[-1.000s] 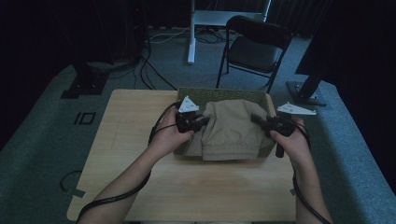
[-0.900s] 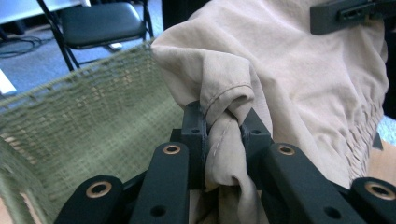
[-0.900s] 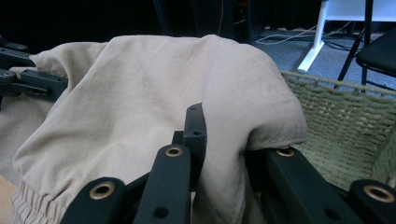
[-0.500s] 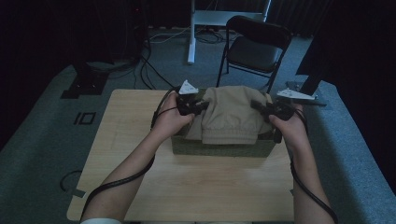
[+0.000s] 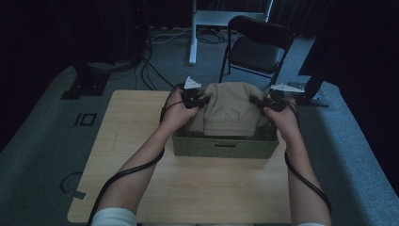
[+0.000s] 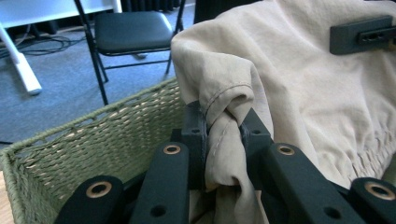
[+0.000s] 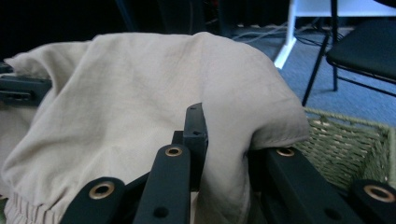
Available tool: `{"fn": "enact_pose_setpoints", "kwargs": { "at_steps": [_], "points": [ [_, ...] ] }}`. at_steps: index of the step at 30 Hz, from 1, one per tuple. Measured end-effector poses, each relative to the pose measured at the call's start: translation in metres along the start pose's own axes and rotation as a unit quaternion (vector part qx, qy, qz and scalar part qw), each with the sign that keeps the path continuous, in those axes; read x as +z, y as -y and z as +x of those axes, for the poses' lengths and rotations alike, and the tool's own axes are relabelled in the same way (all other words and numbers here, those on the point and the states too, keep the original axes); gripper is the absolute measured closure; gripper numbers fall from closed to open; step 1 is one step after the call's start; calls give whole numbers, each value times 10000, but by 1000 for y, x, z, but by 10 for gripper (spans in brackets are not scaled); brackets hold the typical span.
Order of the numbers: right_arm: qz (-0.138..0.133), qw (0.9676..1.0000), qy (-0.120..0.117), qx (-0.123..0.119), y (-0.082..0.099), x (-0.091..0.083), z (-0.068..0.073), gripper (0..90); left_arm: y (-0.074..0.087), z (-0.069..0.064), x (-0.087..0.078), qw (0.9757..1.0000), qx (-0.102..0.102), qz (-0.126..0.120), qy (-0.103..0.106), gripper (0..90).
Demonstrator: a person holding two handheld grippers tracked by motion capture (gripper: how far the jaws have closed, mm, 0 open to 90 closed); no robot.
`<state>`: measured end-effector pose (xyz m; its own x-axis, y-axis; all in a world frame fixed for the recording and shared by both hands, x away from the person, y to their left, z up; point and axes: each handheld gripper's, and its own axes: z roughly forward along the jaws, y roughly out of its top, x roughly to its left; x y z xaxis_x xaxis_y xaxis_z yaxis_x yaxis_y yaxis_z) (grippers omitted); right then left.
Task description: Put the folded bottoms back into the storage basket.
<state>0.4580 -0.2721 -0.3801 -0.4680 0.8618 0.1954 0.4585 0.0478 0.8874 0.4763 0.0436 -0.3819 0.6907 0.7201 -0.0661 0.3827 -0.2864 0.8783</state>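
cloth (image 5: 230, 110) blocks basket (image 5: 223, 147), tabletop (image 5: 141, 136) free

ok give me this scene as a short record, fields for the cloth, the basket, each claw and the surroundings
cloth: beige garment, bunched, elastic hem toward the person, hanging over the basket
basket: green woven basket on a wooden table
left claw: left claw shut on a fold at the garment's edge
right claw: right claw shut on the garment's opposite edge
surroundings: black folding chair beyond the table, grey carpet, dark room
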Motion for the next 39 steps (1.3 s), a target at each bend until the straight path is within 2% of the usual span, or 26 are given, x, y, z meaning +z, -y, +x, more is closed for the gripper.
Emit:
{"fn": "enact_pose_setpoints", "kwargs": {
  "at_steps": [3, 8, 14, 19, 21, 23, 27, 28, 31, 34, 36, 37, 39],
  "points": [
    [62, 9999, 59, 91, 6, 11, -5, 771, 8, 6, 12, 9997, -231, 28, -13, 778],
    [233, 9996, 137, 112, 21, 29, -12, 771, 23, 10, 27, 9995, -294, 120, -67, 777],
    [417, 9987, 281, 105, 36, 46, -20, 770, 32, 11, 43, 9990, -261, 350, -94, 776],
    [610, 9974, 378, 118, 45, 58, -26, 770, 42, 14, 56, 9983, -356, 445, -130, 773],
    [615, 9972, 393, 177, 48, 63, -28, 770, 44, 18, 60, 9975, -478, 499, -137, 771],
    [674, 9967, 410, 188, 50, 68, -30, 769, 47, 19, 65, 9971, -450, 578, -194, 770],
    [876, 9948, 483, 175, 57, 79, -31, 768, 56, 22, 72, 9953, -494, 811, -189, 766],
    [933, 9942, 497, 173, 60, 81, -32, 768, 59, 22, 73, 9949, -449, 883, -186, 765],
    [1035, 9929, 565, 147, 66, 88, -31, 768, 63, 23, 77, 9938, -525, 948, -233, 761],
    [1085, 9923, 596, 108, 70, 91, -32, 766, 68, 23, 81, 9935, -483, 1001, -246, 748],
    [1109, 9920, 594, 120, 71, 92, -32, 764, 70, 23, 83, 9929, -554, 1022, -243, 690],
    [1141, 9916, 599, 87, 72, 95, -32, 743, 74, 25, 87, 9922, -605, 1032, -360, 591],
    [1125, 9913, 682, 17, 73, 96, -32, 711, 76, 26, 90, 9917, -591, 1074, -382, 467]
  ]
}}
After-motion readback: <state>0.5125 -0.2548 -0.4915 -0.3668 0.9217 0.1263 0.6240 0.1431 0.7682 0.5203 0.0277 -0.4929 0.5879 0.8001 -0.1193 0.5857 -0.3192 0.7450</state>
